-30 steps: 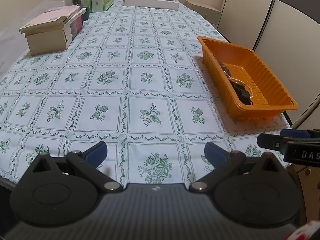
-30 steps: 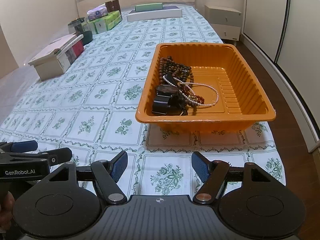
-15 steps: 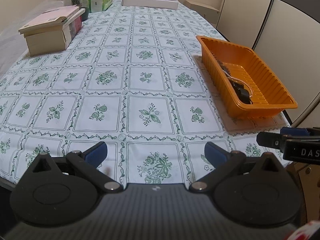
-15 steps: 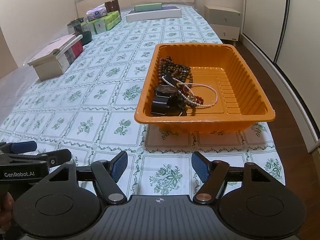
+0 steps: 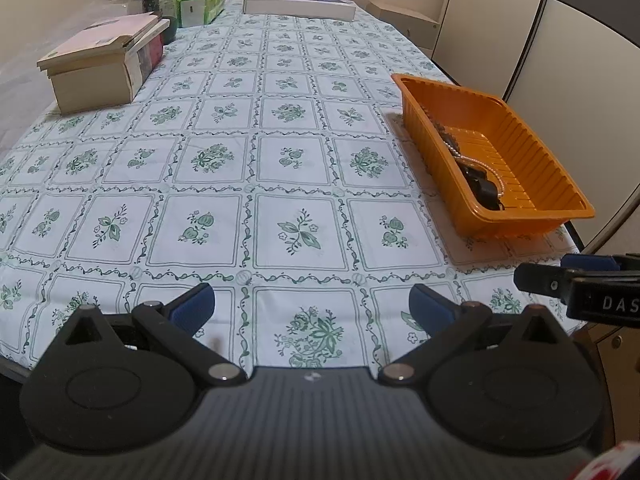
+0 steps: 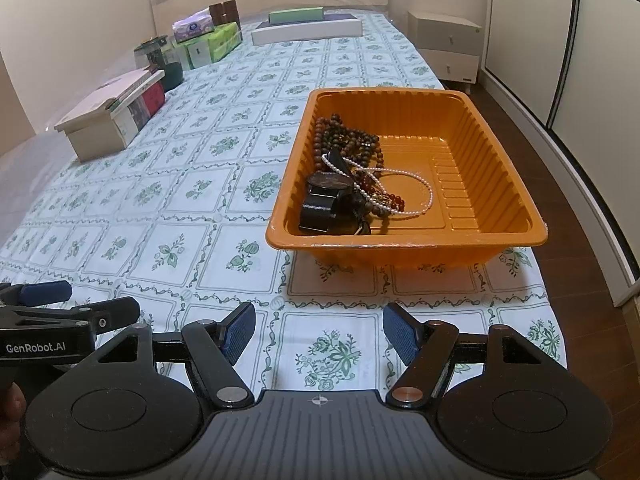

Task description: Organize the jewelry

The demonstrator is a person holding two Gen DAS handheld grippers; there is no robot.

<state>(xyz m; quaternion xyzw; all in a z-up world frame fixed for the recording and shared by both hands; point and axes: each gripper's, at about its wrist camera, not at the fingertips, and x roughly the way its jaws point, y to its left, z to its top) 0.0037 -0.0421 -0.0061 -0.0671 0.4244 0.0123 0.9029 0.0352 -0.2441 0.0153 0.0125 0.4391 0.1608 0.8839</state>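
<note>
An orange plastic tray (image 6: 472,240) (image 5: 532,160) stands near the table's right edge. Inside it lies a tangle of jewelry: brown bead strings (image 6: 344,136), a white pearl necklace (image 6: 412,176) (image 5: 472,158), amber beads (image 6: 394,200) and a black watch (image 6: 324,200) (image 5: 482,184). My right gripper (image 6: 319,334) hovers open over the tablecloth just in front of the tray, nothing between its blue pads. My left gripper (image 5: 311,308) is open too, above the near edge of the table, left of the tray and empty. Each gripper shows at the edge of the other's view.
The table (image 5: 288,160) wears a white cloth with green flowers. A stack of boxes and books (image 5: 104,64) (image 6: 116,116) sits at the far left, with a jar (image 5: 154,0), tissue packs (image 6: 208,40) and a flat white box (image 6: 308,32) further back. Wardrobe doors and a nightstand (image 6: 448,48) stand to the right.
</note>
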